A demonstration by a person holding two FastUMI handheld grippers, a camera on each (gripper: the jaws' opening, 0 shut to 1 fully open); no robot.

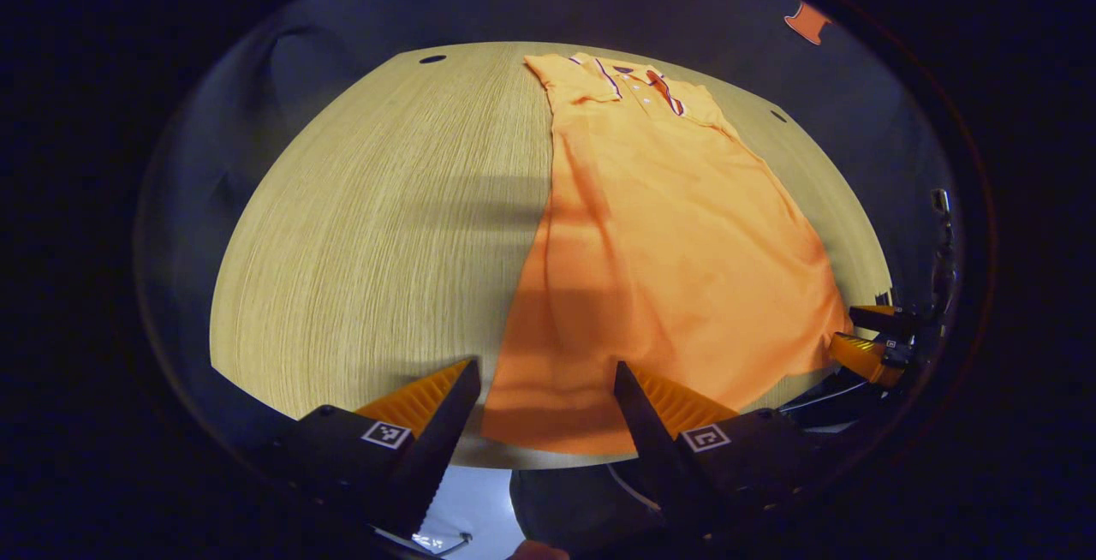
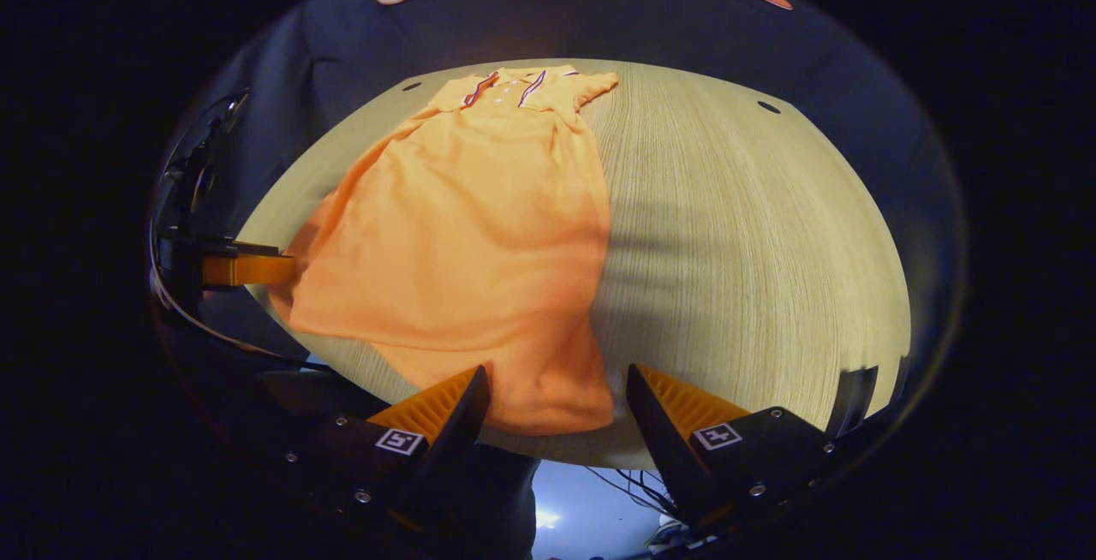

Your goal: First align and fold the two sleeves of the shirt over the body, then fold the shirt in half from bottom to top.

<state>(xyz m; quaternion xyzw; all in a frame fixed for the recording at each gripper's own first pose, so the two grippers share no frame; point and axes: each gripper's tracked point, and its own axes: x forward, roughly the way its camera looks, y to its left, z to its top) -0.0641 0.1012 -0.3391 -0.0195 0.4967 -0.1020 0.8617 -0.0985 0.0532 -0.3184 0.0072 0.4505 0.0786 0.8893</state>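
Orange knit, the shirt [image 1: 659, 226] lies flat on the wooden table [image 1: 385, 226], collar far, hem near. It looks light, limp and prone to wrinkling, so pinching the hem corners seems best. Left gripper [image 1: 546, 410] and right gripper [image 2: 556, 410] both stand apart, empty.

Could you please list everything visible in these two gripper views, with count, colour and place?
Shirt: one, orange, lying flat on the table, collar at the far end, hem at the near edge.
Collar: one, orange with dark and white trim, far end of the shirt.
Table: one, light wood grain, under the shirt.
Table holes: a few, dark, near the far edge.
Left gripper: one, open, at the hem's near corner.
Right gripper: one, open, at the hem's other near corner.
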